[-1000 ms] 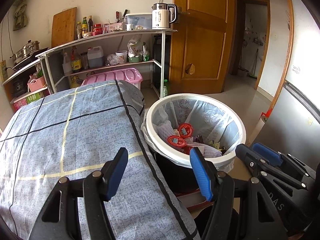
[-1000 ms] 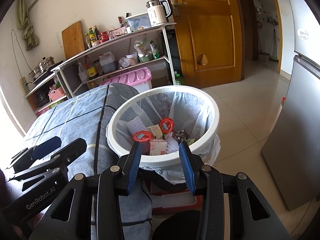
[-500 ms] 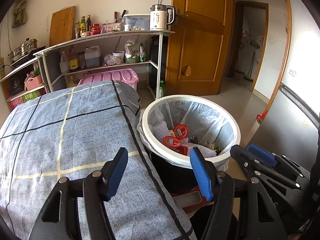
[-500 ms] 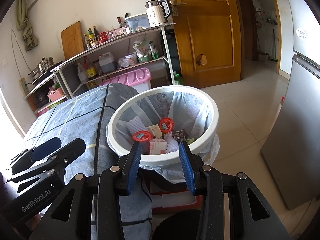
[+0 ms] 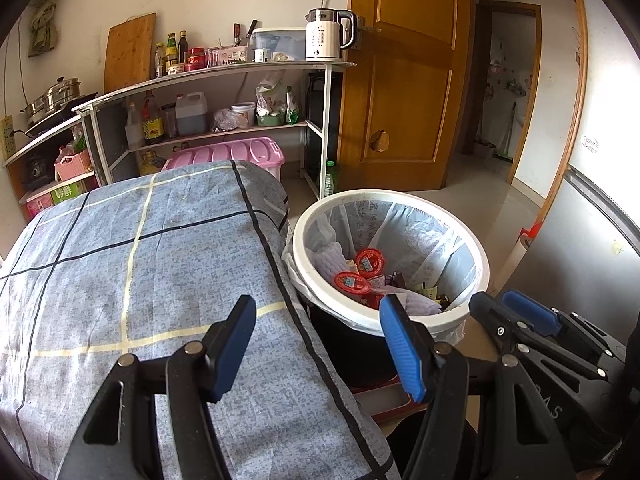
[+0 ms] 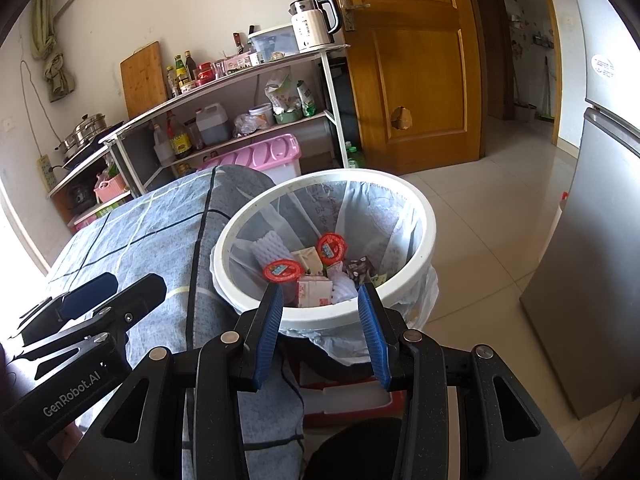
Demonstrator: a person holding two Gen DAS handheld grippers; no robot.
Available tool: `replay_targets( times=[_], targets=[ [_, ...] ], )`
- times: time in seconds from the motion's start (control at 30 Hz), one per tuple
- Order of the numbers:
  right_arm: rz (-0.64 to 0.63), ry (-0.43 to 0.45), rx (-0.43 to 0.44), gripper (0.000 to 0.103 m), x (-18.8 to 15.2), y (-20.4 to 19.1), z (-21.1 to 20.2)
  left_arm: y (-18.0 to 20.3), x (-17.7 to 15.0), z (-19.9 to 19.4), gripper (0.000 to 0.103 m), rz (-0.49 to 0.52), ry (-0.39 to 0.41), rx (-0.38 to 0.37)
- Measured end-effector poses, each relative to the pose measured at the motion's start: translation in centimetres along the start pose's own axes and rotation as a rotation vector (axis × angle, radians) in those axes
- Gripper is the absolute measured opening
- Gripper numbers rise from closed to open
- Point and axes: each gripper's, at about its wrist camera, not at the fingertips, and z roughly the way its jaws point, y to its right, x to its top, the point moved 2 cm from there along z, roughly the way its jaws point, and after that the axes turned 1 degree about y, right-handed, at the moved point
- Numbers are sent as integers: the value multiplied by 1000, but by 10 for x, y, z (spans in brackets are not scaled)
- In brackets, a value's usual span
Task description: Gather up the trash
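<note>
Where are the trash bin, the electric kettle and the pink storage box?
trash bin (image 6: 424, 236), right wrist view, on its white rim.
electric kettle (image 5: 323, 40), left wrist view, on its white body.
pink storage box (image 5: 236, 152), left wrist view, on its ribbed lid.

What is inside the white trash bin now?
The trash bin holds two red-lidded cups, a white foam net, small cartons and wrappers. Anything deeper is covered by this top layer.

Left wrist view: drawn back and turned slightly left; trash bin (image 5: 390, 264) now sitting further right and lower in frame, more tablecloth (image 5: 140, 264) showing near left. Right gripper (image 5: 524, 314) shifted a little lower at right edge. Right wrist view: negligible shift.
</note>
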Motion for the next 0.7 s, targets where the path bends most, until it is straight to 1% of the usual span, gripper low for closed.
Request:
replay_targets(
  times=[0.13,0.37,0.7],
  targets=[
    [0,0,-1,40,-1,1,1,-1,0,1,66,-2,-3,1],
    [5,-2,-1,40,-1,0,1,-4,-1,1,66,-10,-3,29],
    [8,-3,0,40,-2,0,1,0,-3,4,66,-5,-14,25]
  ],
)
